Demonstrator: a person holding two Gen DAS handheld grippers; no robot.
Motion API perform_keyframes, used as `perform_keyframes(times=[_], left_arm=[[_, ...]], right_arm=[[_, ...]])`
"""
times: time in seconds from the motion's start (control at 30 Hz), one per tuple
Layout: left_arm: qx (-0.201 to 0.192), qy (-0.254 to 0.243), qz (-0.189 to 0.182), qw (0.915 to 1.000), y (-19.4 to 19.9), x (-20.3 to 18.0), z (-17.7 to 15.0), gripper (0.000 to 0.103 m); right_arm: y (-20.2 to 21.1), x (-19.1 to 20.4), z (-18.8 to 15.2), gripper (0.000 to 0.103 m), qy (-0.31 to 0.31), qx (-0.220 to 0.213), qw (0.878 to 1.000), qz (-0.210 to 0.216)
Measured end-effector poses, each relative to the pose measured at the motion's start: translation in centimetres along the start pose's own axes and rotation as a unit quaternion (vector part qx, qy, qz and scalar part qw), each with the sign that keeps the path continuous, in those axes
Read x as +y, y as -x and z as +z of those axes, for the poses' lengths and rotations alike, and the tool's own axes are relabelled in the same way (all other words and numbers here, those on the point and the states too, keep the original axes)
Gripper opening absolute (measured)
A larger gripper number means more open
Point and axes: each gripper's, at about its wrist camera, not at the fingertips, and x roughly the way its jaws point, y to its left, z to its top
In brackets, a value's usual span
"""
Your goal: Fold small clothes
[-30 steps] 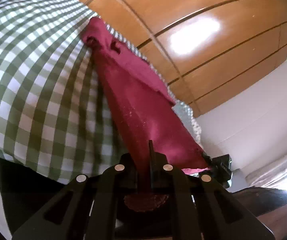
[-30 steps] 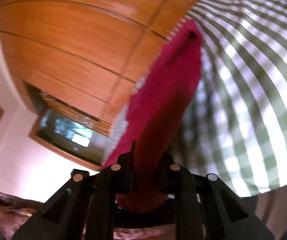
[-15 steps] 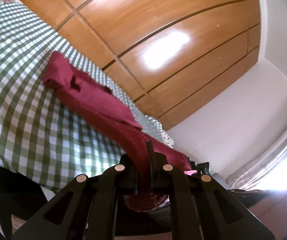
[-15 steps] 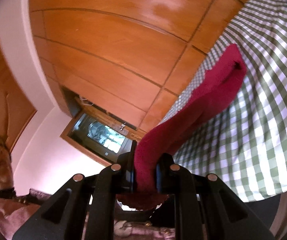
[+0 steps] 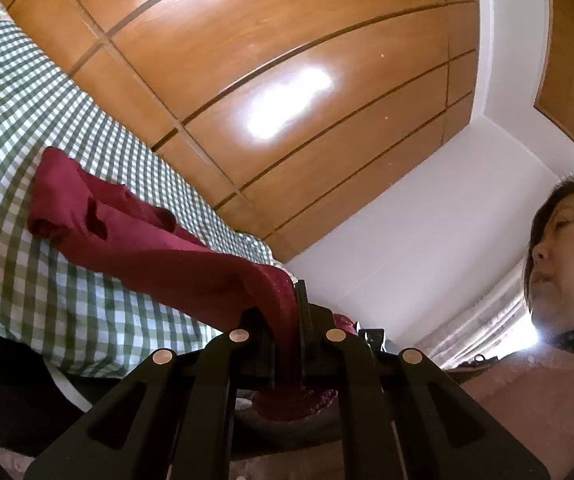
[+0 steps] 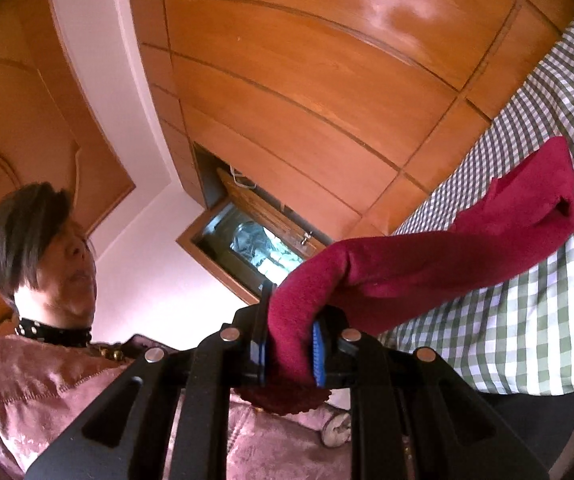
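A dark red garment (image 5: 135, 240) stretches from my left gripper (image 5: 285, 332) out over the green checked cloth (image 5: 27, 288), its far end bunched and resting there. My left gripper is shut on the garment's near edge. In the right wrist view the same red garment (image 6: 439, 264) runs from my right gripper (image 6: 289, 348) to the checked cloth (image 6: 535, 320). My right gripper is shut on another part of the near edge, between its blue pads (image 6: 319, 356). Both grippers hold the near edge lifted and tilted upward.
Wooden cupboard panels (image 5: 287, 80) rise behind the checked surface. The person's face (image 5: 559, 248) and pink shirt (image 6: 47, 380) are close behind the grippers. A white wall (image 5: 427, 240) and a window (image 6: 255, 248) show beyond.
Both grippers have tilted up and pulled back with the garment. The checked cloth has dropped lower and farther off in both views, and the person's face has come into view.
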Motion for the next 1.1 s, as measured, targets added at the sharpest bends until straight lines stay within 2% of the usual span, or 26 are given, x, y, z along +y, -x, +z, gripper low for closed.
perform_keyframes(times=[0.07, 0.3, 0.47, 0.73, 0.77, 0.8, 0.83, 0.87, 0.9, 0.97, 1.0, 1.03, 1.1], left_arm=[[-0.001, 0.013, 0.006, 0.9999, -0.8, 1.0, 0.6, 0.006], [0.018, 0.031, 0.082, 0.9959, -4.7, 5.4, 4.6, 0.006], [0.028, 0.068, 0.155, 0.9851, -8.3, 10.5, 7.6, 0.006], [0.026, 0.083, 0.23, 0.9694, -12.3, 16.5, 9.9, 0.006], [0.024, 0.093, 0.24, 0.966, -12.8, 17.3, 10.2, 0.009], [0.024, 0.104, 0.246, 0.9634, -13.2, 18.0, 10.3, 0.012], [0.026, 0.11, 0.256, 0.9599, -13.7, 18.8, 10.4, 0.025], [0.025, 0.115, 0.27, 0.9555, -14.0, 19.3, 10.4, 0.046], [0.012, 0.117, 0.285, 0.9514, -13.9, 19.5, 10.3, 0.055], [-0.038, 0.108, 0.296, 0.9483, -12.5, 19.2, 9.9, 0.08], [-0.062, 0.104, 0.307, 0.9441, -11.6, 19.1, 9.6, 0.084], [-0.077, 0.099, 0.321, 0.9388, -10.8, 19.0, 9.3, 0.085], [-0.083, 0.095, 0.326, 0.937, -9.8, 19.1, 8.3, 0.085]], right_arm=[[0.1, -0.5, 0.2, 0.016, -0.013, -0.008, 1.0, 0.001], [-2.4, -5.8, 4.4, 0.019, -0.053, -0.026, 0.997, -0.052], [-4.8, -10.1, 7.6, 0.019, -0.07, -0.031, 0.992, -0.104], [-8.4, -17.4, 10.8, 0.021, -0.101, -0.034, 0.975, -0.196], [-8.8, -18.6, 10.9, 0.023, -0.107, -0.037, 0.97, -0.217], [-9.0, -19.2, 10.9, 0.031, -0.108, -0.039, 0.966, -0.231], [-9.1, -19.9, 10.8, 0.054, -0.107, -0.044, 0.96, -0.256], [-9.2, -20.4, 10.8, 0.064, -0.101, -0.053, 0.951, -0.288], [-9.2, -20.7, 10.7, 0.069, -0.083, -0.065, 0.941, -0.321], [-8.7, -20.9, 10.3, 0.075, -0.055, -0.089, 0.931, -0.35], [-8.3, -20.9, 10.0, 0.088, -0.047, -0.102, 0.924, -0.365], [-7.6, -21.2, 9.7, 0.09, -0.044, -0.116, 0.922, -0.366], [-6.6, -21.4, 9.0, 0.087, -0.043, -0.137, 0.928, -0.343]])
